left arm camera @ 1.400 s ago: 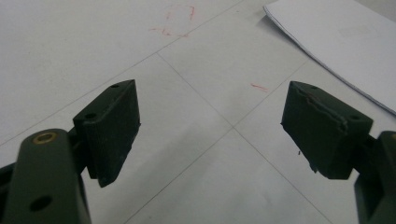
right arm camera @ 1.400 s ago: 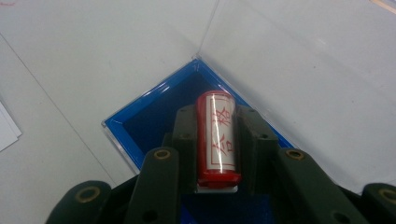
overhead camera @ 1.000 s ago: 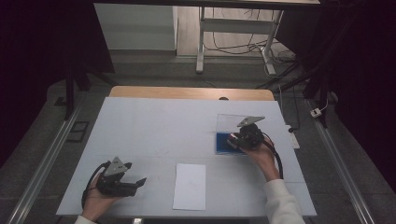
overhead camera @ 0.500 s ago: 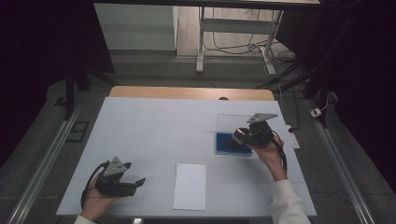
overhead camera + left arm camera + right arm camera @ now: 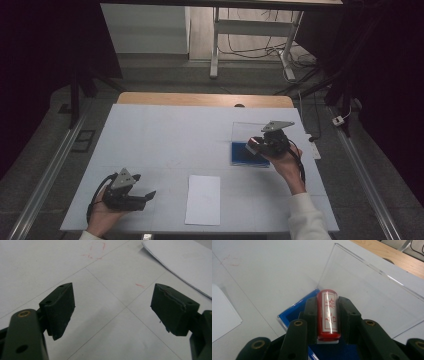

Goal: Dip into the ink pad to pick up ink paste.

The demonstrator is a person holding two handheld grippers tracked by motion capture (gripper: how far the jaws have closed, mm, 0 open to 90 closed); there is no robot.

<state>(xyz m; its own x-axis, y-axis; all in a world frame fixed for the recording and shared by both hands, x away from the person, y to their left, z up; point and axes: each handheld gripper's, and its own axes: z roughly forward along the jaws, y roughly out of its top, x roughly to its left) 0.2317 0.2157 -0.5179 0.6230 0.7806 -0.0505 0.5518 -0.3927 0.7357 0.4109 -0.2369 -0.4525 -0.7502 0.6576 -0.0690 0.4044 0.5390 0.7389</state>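
My right gripper point(image 5: 256, 145) is shut on a red cylindrical stamp point(image 5: 328, 320) with red characters on its white face. It holds the stamp lying between the jaws, just above a blue ink pad point(image 5: 244, 153) in a tray. The tray's clear lid point(image 5: 367, 287) stands open behind it. In the right gripper view the blue ink pad point(image 5: 294, 311) shows under and left of the right gripper point(image 5: 327, 305). My left gripper point(image 5: 145, 197) rests at the table's front left, open with nothing between its fingers. A white sheet of paper point(image 5: 203, 199) lies just right of it.
The white table top point(image 5: 165, 135) has faint red pen marks point(image 5: 96, 250). The paper's edge point(image 5: 180, 262) lies beyond my left gripper point(image 5: 112, 312). A wooden strip point(image 5: 205, 99) runs along the far edge. Cables lie on the floor behind the table.
My right gripper has shifted slightly to the right and up over the ink pad, still holding the stamp. The left gripper has stayed in place.
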